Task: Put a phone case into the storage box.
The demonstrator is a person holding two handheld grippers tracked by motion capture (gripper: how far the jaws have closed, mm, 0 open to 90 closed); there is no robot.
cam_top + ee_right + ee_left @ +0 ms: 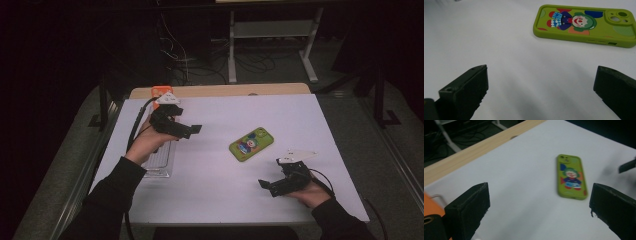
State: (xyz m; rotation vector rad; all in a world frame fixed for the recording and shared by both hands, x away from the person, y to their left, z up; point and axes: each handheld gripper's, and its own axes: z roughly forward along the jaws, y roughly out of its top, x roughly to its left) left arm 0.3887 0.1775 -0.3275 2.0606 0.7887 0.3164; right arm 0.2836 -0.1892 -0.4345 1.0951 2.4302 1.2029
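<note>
A lime-green phone case [251,144] with a cartoon clown print lies flat, back up, right of the white mat's middle. My left gripper [192,131] hovers at the mat's left and points toward the case. In the left gripper view the left gripper [539,195] is open and holds nothing, with the case [571,177] ahead of it. My right gripper [265,186] sits low near the front right, just in front of the case. In the right gripper view the right gripper [541,72] is open and holds nothing, and the case [584,25] lies beyond it to the right.
A white mat [220,165] covers the wooden table [220,90]. A clear plastic box [161,161] lies at the mat's left edge by the left forearm. An orange object [161,91] sits at the back left corner. Cables and desk legs stand on the floor beyond.
</note>
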